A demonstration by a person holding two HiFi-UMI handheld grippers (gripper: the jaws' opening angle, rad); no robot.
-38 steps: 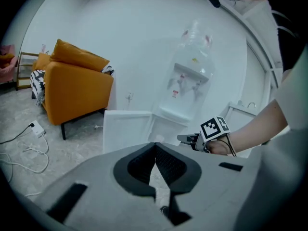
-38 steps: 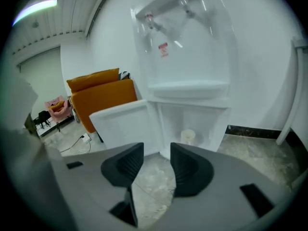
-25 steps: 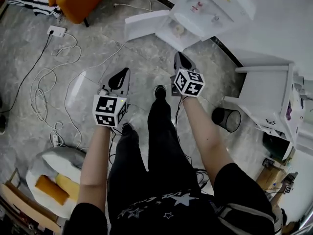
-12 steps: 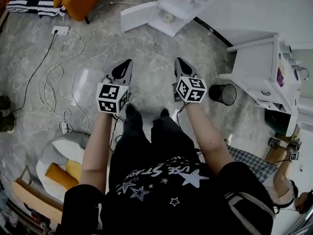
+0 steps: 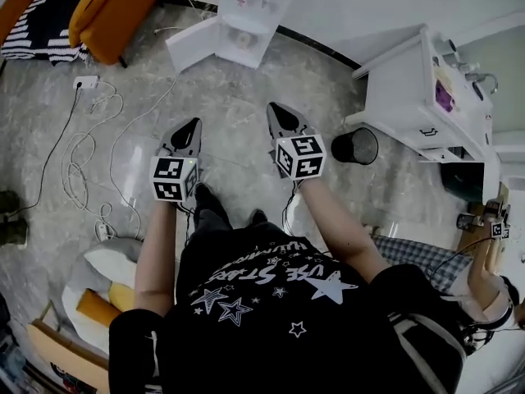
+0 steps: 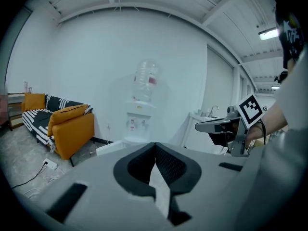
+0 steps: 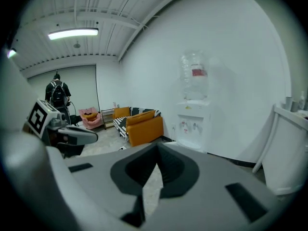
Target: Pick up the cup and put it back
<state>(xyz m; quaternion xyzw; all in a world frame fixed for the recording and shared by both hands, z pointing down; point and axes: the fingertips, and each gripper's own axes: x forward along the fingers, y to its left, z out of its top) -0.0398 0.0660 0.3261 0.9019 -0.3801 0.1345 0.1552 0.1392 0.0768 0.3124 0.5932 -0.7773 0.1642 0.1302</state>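
Note:
No cup shows in any view. In the head view my left gripper [image 5: 192, 125] and right gripper [image 5: 274, 108] are held side by side in front of the person, above the grey stone floor. Both point toward a white water dispenser [image 5: 244, 0]. The left gripper [image 6: 155, 144] has its jaws shut with nothing between them. So does the right gripper [image 7: 157, 146]. Each gripper view shows the other gripper off to its side, and the dispenser [image 6: 140, 120] [image 7: 193, 120] stands ahead against the white wall.
A white table [image 5: 410, 97] with small items stands at the right, with a black waste bin [image 5: 354, 146] beside it. An orange sofa [image 5: 113, 13] is at the far left. Cables and a power strip [image 5: 85, 82] lie on the floor. A seated person's arm [image 5: 484, 294] shows at the right edge.
The view has swung: the dispenser and white table slid up and left in the head view. Both grippers stay shut and side by side in front of the person.

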